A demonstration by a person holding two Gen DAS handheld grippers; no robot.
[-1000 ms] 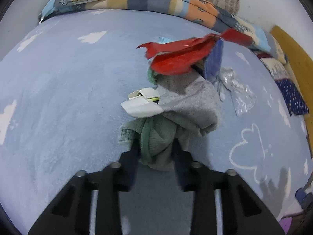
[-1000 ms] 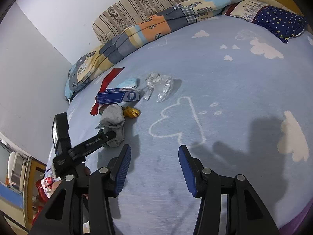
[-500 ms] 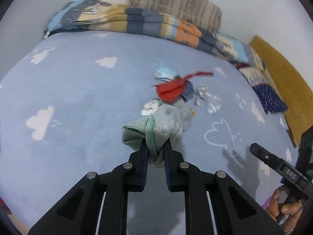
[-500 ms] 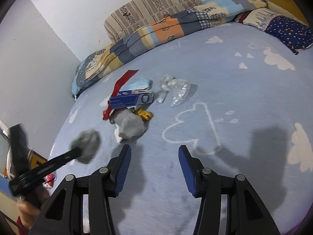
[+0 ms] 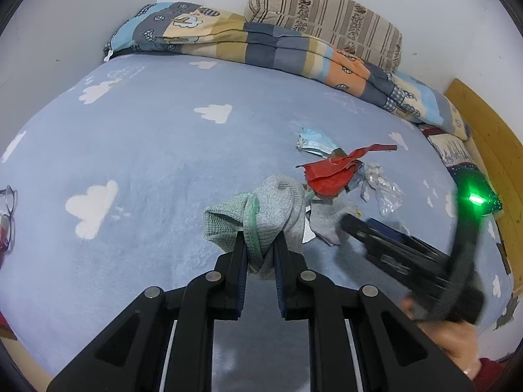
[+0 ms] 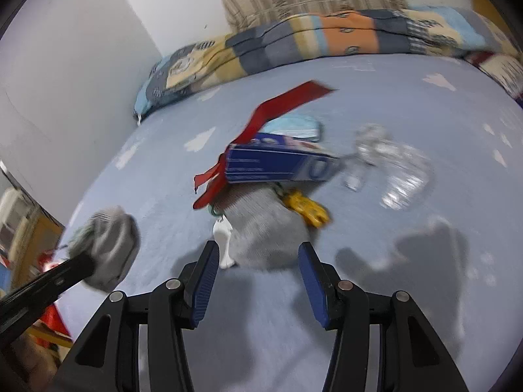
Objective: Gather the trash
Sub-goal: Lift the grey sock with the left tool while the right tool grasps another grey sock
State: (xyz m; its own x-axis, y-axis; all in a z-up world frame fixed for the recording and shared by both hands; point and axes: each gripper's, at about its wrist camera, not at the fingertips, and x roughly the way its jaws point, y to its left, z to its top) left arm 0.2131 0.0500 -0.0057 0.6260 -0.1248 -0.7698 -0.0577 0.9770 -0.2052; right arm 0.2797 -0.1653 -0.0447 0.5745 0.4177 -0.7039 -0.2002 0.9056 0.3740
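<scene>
Left tool (image 5: 260, 254), clamped on the grey sock (image 5: 261, 209), has lifted it clear of the bed (image 5: 147, 150); right tool (image 6: 258, 277), spread and empty, now nears the second sock (image 6: 264, 228).

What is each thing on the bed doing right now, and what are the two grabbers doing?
Left gripper: jaws shut on the grey-green knitted sock, lifted off the bed.
Right gripper: jaws open, empty, just before the second grey sock.
Second grey sock: lying crumpled on the blue cloud blanket.
Blue cardboard box: lying on its side on the pile.
Red torn wrapper: crumpled, lying.
Clear plastic wrapper: crumpled, lying.
Blue face mask: lying flat.
</scene>
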